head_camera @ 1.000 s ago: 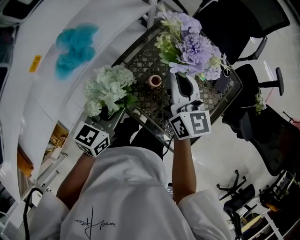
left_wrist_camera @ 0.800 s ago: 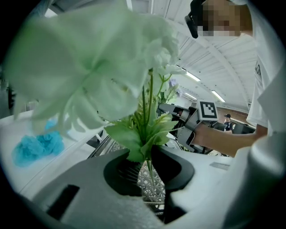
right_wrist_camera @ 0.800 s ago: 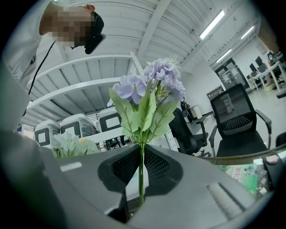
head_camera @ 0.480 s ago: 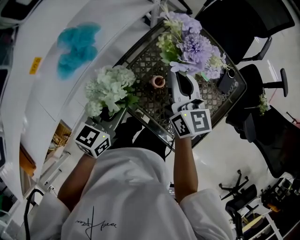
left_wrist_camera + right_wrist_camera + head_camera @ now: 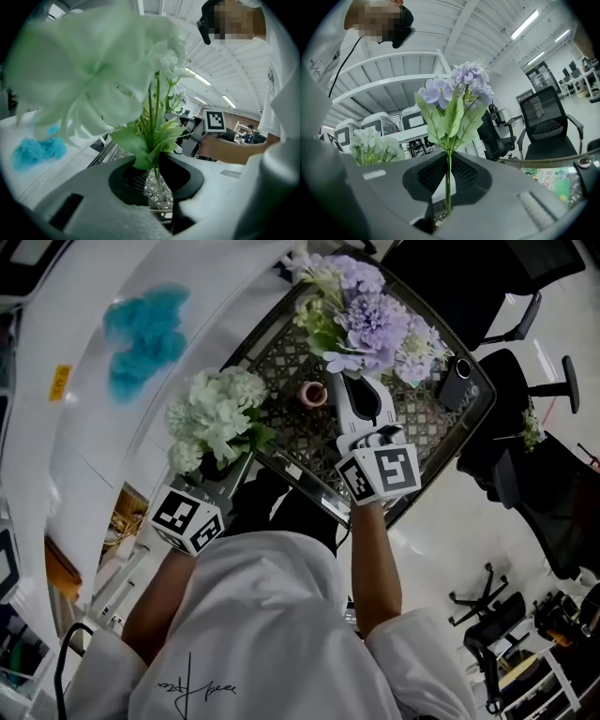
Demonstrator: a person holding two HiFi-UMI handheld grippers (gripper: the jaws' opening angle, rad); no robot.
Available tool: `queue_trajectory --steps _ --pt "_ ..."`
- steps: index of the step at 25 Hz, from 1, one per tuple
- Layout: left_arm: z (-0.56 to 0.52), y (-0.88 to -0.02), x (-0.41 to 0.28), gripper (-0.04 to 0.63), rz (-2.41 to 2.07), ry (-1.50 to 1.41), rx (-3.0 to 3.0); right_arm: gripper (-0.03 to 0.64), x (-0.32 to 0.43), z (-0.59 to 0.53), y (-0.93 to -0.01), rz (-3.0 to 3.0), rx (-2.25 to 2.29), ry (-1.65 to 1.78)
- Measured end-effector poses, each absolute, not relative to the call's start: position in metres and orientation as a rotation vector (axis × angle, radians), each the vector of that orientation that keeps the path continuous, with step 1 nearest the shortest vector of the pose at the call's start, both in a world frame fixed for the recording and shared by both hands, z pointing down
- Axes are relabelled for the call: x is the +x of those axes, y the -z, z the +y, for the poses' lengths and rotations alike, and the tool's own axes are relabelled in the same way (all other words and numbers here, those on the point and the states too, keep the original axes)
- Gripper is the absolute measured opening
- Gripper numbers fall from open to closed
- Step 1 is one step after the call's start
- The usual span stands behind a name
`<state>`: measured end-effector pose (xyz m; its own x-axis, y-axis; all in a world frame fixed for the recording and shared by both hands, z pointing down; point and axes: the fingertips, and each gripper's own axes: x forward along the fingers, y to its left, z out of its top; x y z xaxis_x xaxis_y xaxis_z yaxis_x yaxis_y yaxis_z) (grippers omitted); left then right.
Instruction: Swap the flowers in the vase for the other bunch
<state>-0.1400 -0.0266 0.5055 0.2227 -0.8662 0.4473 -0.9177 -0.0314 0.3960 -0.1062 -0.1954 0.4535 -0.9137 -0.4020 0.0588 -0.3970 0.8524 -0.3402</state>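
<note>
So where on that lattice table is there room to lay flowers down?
Bare lattice table lies between the pink vase and the near edge, beside the right gripper. The far side is crowded by the purple bunch and a dark device.

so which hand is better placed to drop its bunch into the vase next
Right, probably. The right hand-held gripper, shut on the purple bunch, is over the table right beside the vase, which looks empty. The left hand-held gripper holds the white bunch farther off, by the table's edge.
</note>
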Motion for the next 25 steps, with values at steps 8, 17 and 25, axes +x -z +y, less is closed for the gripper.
queue_trajectory --steps 8,17,25 --pt "-0.031 -0.507 -0.137 0.069 -1.643 -0.113 1.881 0.034 -0.109 -0.194 -0.464 3.061 -0.643 0.504" --pt "-0.026 -0.516 -0.15 0.069 -1.642 -0.122 1.856 0.037 -0.118 -0.188 -0.483 3.103 -0.666 0.486" --pt "-0.029 -0.518 -0.154 0.071 -1.643 -0.122 1.85 0.041 -0.123 -0.183 -0.493 3.142 -0.672 0.442"
